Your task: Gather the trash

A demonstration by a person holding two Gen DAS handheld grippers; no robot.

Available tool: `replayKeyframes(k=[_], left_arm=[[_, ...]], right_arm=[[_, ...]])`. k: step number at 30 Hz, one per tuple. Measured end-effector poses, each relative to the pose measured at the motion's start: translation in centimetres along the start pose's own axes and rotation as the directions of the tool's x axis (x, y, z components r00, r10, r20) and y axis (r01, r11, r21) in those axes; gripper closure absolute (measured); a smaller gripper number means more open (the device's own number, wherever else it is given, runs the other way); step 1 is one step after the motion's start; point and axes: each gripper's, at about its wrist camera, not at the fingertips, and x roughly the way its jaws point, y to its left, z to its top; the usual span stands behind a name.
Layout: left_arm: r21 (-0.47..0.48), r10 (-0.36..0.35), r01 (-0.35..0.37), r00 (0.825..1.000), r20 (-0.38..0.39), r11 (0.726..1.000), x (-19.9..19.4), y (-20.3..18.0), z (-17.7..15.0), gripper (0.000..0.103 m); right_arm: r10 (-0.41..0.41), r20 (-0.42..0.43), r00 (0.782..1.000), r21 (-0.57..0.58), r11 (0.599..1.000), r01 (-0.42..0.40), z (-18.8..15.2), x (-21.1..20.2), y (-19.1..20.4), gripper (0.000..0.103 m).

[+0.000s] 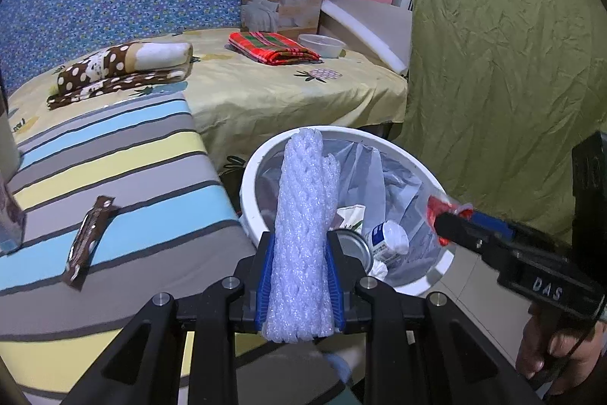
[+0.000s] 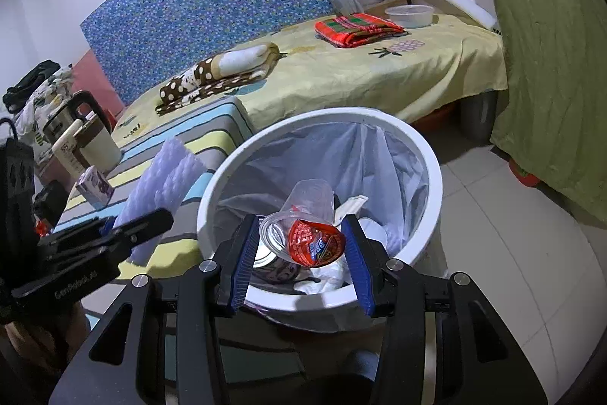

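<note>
My left gripper (image 1: 299,241) is shut on a white foam net sleeve (image 1: 303,200) that stands up between its blue pads, over the near rim of a white trash bin (image 1: 246,192) with a clear liner. In the bin lie a can, a small bottle and paper scraps. My right gripper (image 2: 299,230) is shut on a crushed clear plastic cup (image 2: 311,200) with a red foil lid (image 2: 315,241), held above the bin's (image 2: 428,200) open mouth. The right gripper (image 1: 447,222) shows at the right of the left wrist view. The left gripper (image 2: 151,219) with the foam (image 2: 167,173) shows at the left of the right wrist view.
A brown snack wrapper (image 1: 89,238) lies on the striped mattress (image 1: 125,154) left of the bin. A small carton (image 2: 95,186), a mug (image 2: 100,148) and a kettle (image 2: 72,116) stand further left. Behind is a bed (image 2: 341,71) with folded blankets. A green cloth (image 1: 493,63) hangs at right.
</note>
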Motion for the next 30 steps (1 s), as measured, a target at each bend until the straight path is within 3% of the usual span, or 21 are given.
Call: replayKeyframes(k=[20, 23, 25, 30], left_arm=[[-0.003, -0.049, 0.049, 0.998, -0.036, 0.999, 4.6, -0.2, 2.2, 0.075], [-0.01, -0.055, 0.055, 0.998, -0.04, 0.998, 5.0, -0.2, 2.3, 0.064], [-0.025, -0.072, 0.071, 0.997, -0.034, 0.997, 5.0, 0.0, 2.4, 0.05], [-0.048, -0.074, 0.073, 0.997, -0.008, 0.996, 4.2, 0.8, 2.7, 0.049]], right_arm=[[-0.016, -0.042, 0.999, 0.014, 1.0, 0.017, -0.1, 1.8, -1.3, 0.056], [-0.019, -0.052, 0.998, 0.014, 1.0, 0.02, -0.1, 2.0, -1.3, 0.056], [-0.027, -0.052, 0.998, 0.013, 1.0, 0.027, 0.0, 2.1, -1.2, 0.056], [-0.037, -0.041, 0.998, 0.019, 0.999, 0.038, 0.0, 1.8, -1.4, 0.053]])
